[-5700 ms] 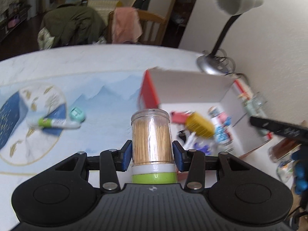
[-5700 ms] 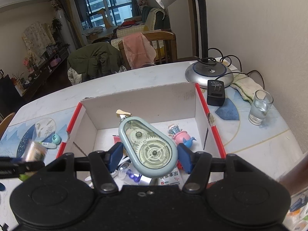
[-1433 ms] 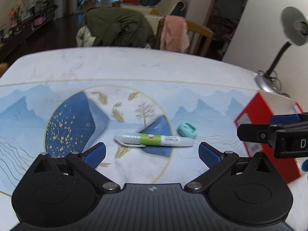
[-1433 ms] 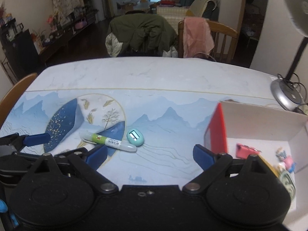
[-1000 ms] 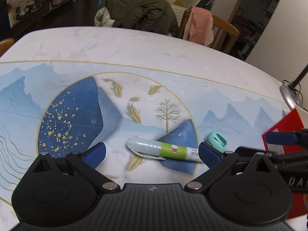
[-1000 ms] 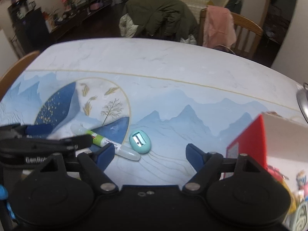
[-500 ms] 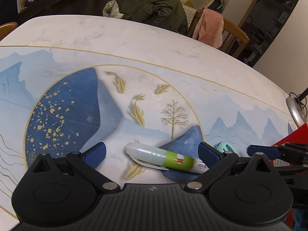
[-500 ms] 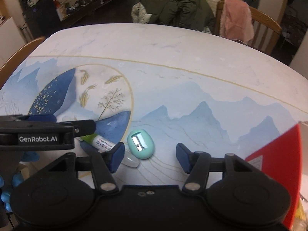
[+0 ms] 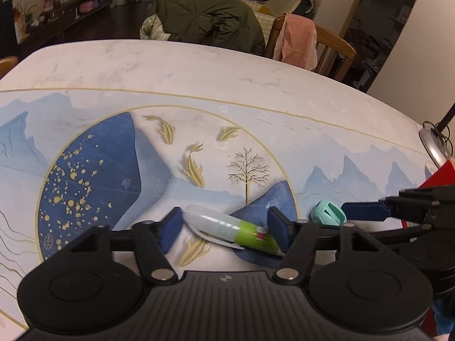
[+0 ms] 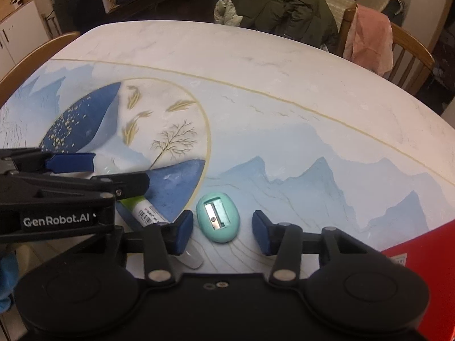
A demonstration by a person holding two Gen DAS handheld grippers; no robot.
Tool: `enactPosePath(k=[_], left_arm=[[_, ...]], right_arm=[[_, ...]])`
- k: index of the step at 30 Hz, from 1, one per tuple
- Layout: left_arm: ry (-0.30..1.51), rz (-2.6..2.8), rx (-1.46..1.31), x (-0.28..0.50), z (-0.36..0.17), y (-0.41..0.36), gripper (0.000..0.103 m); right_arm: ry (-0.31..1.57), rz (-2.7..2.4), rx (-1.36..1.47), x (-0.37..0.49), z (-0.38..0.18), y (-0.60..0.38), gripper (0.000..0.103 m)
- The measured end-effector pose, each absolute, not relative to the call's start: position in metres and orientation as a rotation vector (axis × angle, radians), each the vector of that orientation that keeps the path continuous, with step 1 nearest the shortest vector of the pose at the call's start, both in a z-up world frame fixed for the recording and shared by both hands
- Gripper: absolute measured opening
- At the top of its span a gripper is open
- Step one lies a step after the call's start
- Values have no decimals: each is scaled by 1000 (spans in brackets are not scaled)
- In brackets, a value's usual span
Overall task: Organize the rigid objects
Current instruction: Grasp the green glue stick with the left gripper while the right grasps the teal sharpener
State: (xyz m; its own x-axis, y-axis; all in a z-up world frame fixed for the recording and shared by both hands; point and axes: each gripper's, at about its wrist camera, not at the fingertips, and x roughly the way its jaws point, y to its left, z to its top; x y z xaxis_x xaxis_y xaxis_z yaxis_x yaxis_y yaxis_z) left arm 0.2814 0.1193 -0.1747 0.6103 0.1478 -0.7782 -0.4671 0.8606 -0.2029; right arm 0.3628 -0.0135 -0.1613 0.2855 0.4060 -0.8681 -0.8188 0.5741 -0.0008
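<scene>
A white pen with a green label (image 9: pixel 227 228) lies slantwise on the printed table mat. My left gripper (image 9: pixel 224 230) is low over it, its jaws closing, the pen between the blue pads with its right end passing under the right finger. A teal egg-shaped pencil sharpener (image 10: pixel 218 217) lies just right of the pen (image 10: pixel 148 210). My right gripper (image 10: pixel 221 236) straddles the sharpener, jaws closing, with a small gap on each side. The sharpener (image 9: pixel 327 213) also shows in the left wrist view beside a right finger pad (image 9: pixel 364 211). The two grippers stand close side by side.
A red-sided cardboard box (image 10: pixel 412 255) stands at the right; its corner (image 9: pixel 435 176) sits near a lamp base (image 9: pixel 432 145). Behind the table are a wooden chair with a pink cloth (image 9: pixel 301 42) and a green jacket (image 9: pixel 204 20). Another chair back (image 10: pixel 37 54) is at the left edge.
Both pairs of jaws have narrowed around their objects. The right gripper has sunk toward the sharpener, which now sits between its pads. The left gripper has barely moved over the pen.
</scene>
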Motion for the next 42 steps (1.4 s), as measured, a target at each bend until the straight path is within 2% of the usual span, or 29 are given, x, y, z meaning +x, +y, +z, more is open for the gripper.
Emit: enactPosePath(k=[3,5,8,17,35,42], left_arm=[[841,327,-393,279,-175,117,41],[843,315,-386,278,-175,116,41],[843,275,-417,275,-175,116,33],[852,192,-469,262,-176,112,23],[942,201,-524,219,-169,95,24],[984,206,-549,187,-163,74,32]], right_arm=[[960,862,-507,362,-161,-12,43],[959,860,-506,361,-161,-12,37],[963,851,-508,356,-160,-13,31],[1007,844,-453,323,-157,-30,30],[1069,826,-365,247,-153,-79,30],[1073,825,-339,230,-152,-91,30]])
